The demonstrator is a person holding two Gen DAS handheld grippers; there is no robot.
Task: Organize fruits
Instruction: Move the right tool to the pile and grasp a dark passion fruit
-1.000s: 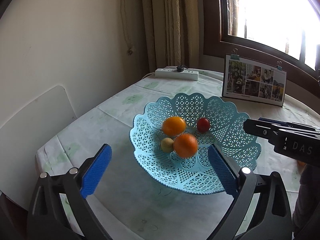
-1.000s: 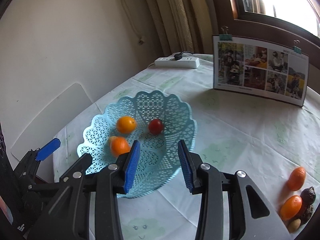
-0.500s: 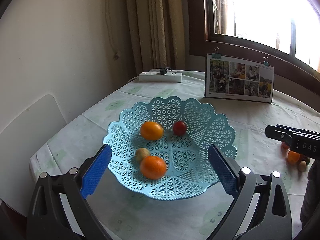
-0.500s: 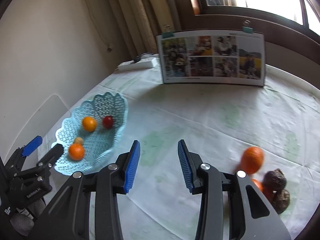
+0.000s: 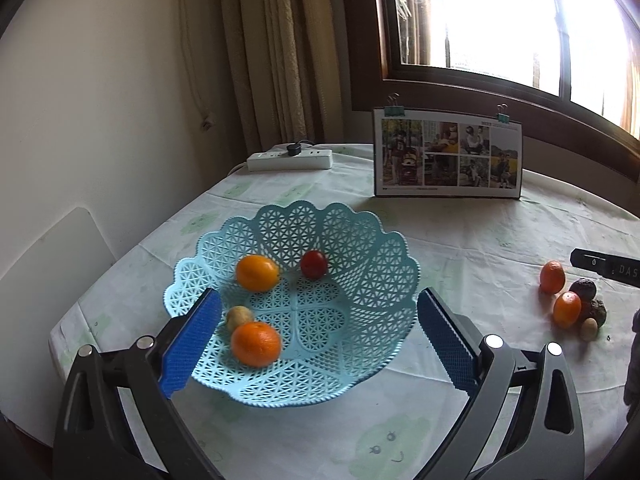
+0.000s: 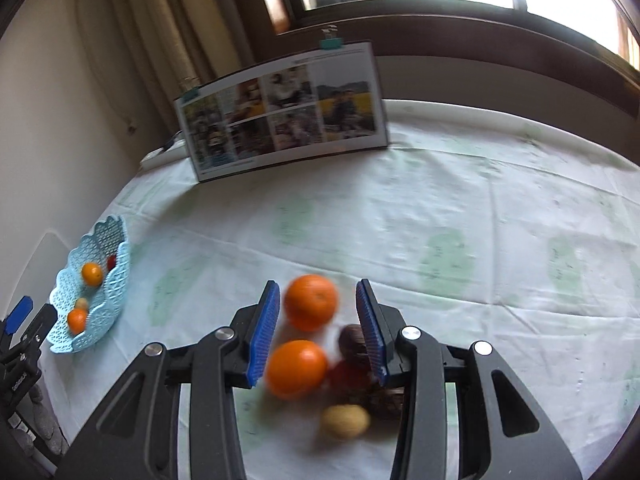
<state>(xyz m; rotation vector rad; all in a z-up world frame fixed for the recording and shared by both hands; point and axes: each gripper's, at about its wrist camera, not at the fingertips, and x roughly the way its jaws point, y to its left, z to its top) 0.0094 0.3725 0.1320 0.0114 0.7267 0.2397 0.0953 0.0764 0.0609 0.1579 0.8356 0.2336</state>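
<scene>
1. Right gripper (image 6: 317, 334): blue ribbed fingers (image 6: 262, 336) parted wide, clamping nothing, poised over the loose fruit pile on the desk.
2. Between those fingers, blurred: a round orange tangerine (image 6: 311, 301) at the tips and a second orange tangerine (image 6: 296, 368) nearer the camera; whether either finger touches them cannot be told.
3. Just beside the right-hand finger: a dark brown wrinkled fruit (image 6: 352, 341), partly hidden, with a reddish shape below it too blurred to identify.
4. Nearest the camera in that pile: a small pale tan round fruit (image 6: 345, 421), next to more dark wrinkled fruit.
5. Left gripper (image 5: 318, 338): blue fingers (image 5: 191, 340) spread fully, empty, set to either side of the near rim of a light blue plastic lattice basket with scalloped edge (image 5: 360, 240).
6. Inside the basket: an orange fruit at the front (image 5: 256, 343), touching a small tan fruit (image 5: 239, 316) behind it; another orange fruit (image 5: 257, 273) farther back on the left; a small red round fruit (image 5: 314, 264) at the back, apart from the rest.
7. Under everything: a desk covered with a white cloth printed with pale green patches (image 5: 460, 240).
8. Farther back on the desk: a standing photo collage board held by binder clips (image 5: 448, 158), a white power strip (image 5: 290, 160) to its left, beige curtains (image 5: 272, 52) and a dark-framed window (image 5: 500, 20) behind.
</scene>
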